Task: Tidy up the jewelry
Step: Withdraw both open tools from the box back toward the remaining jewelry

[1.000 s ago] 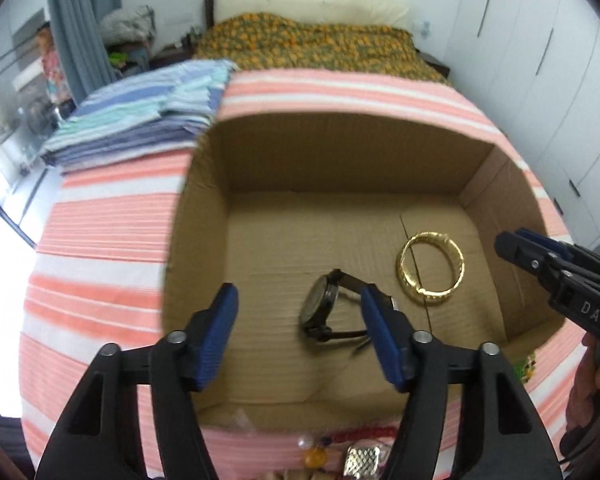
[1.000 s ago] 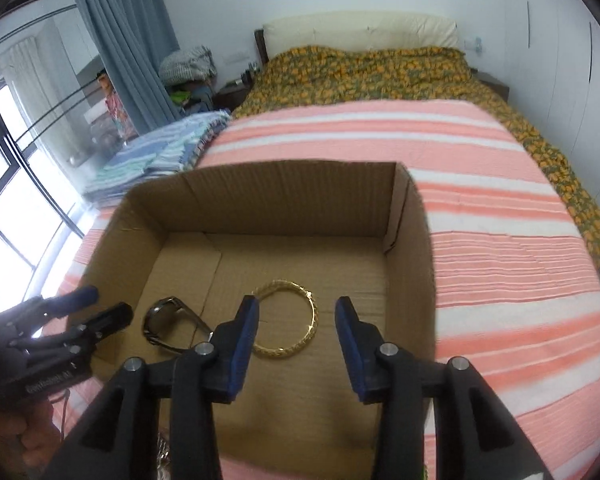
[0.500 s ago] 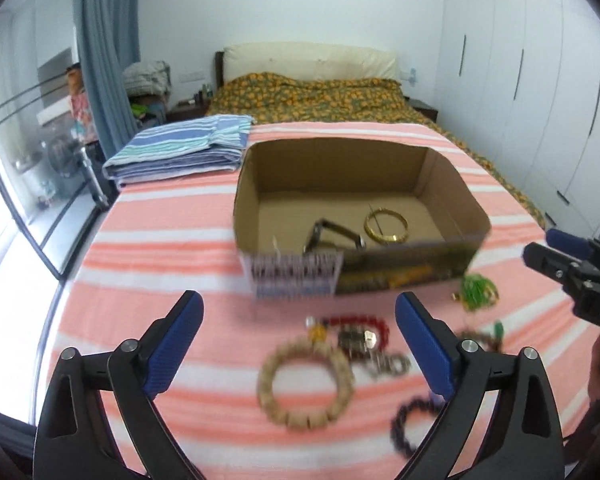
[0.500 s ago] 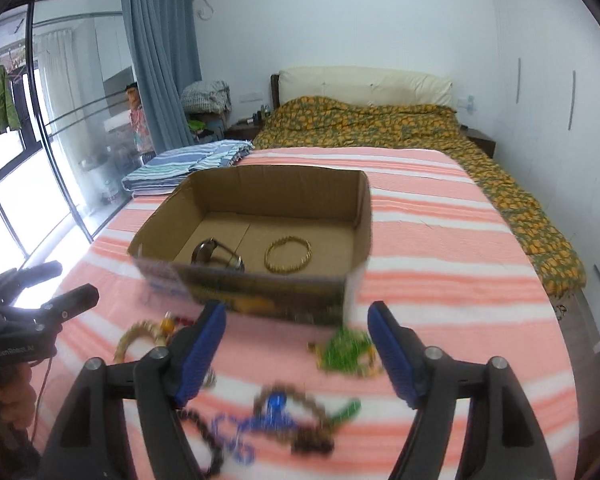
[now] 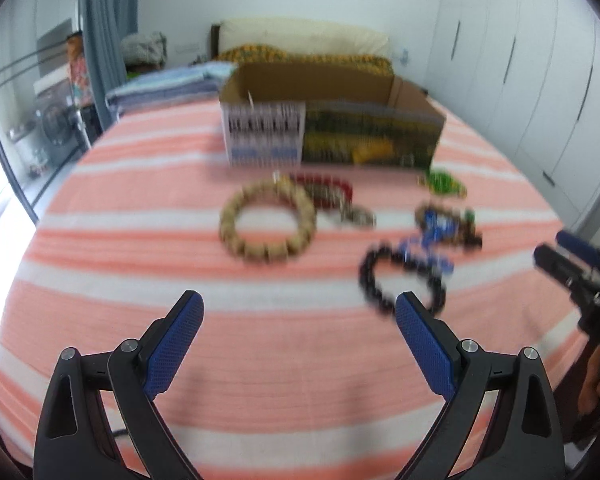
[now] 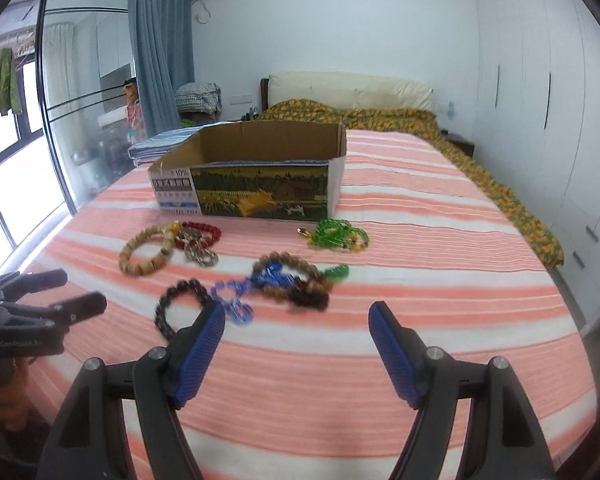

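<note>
Right wrist view: right gripper [image 6: 296, 316] wide open, empty, jaws having just opened, aimed at blue bead strand [image 6: 256, 282] tangled with brown bead bracelet [image 6: 296, 280]. Left gripper [image 5: 300, 312] likewise spread, nothing held. Jewelry lay loose before cardboard box [image 6: 260, 184], likely awaiting transfer. Surface: striped bedspread [image 6: 420, 272]; bedroom, curtain [image 6: 160, 48], wardrobe [image 6: 540, 80].
</note>
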Motion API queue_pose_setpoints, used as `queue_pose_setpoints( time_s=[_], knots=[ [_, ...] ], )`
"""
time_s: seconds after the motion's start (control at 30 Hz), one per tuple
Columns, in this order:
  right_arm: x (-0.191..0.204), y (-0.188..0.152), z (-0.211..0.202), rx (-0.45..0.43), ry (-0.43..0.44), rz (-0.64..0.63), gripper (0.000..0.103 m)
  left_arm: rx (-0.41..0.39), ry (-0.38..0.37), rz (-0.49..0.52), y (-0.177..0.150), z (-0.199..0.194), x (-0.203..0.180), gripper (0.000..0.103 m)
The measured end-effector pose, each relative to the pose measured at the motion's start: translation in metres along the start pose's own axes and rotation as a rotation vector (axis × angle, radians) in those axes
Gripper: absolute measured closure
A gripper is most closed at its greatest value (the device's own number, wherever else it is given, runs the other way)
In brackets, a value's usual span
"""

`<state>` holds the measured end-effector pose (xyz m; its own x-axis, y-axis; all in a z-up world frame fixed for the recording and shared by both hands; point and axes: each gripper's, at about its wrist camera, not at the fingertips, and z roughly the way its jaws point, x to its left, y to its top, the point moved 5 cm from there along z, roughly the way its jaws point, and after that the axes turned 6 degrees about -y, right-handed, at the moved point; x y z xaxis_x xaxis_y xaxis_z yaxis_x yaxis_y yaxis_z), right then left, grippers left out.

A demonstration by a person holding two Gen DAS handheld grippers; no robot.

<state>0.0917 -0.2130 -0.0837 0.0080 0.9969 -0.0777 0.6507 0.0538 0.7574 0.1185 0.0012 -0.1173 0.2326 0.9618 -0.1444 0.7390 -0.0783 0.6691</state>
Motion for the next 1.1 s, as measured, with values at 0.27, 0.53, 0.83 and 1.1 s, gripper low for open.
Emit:
queue_pose_setpoints(
  time_s=[0.27,0.53,0.83,1.1],
  knots=[
    [0.005,-0.018,-0.007,-0.008,0.034,0.014,0.017,-0.014,0.022,0.031,-0.027,-0.002,-0.002,0.001],
    [0.015,-0.028,0.004,0.043,0.045,0.003,0.000,-0.014,0.070,0.090,-0.033,-0.001,-0.004,0.001],
    [0.008,-0.038,0.018,0.141,0.010,0.039,0.000,0.003,0.038,-0.004,-0.030,0.003,0.010,0.001],
    [0.010,-0.033,0.020,0.142,0.019,0.048,0.000,0.013,0.050,-0.033,-0.027,0.008,0.018,0.001]
  ],
)
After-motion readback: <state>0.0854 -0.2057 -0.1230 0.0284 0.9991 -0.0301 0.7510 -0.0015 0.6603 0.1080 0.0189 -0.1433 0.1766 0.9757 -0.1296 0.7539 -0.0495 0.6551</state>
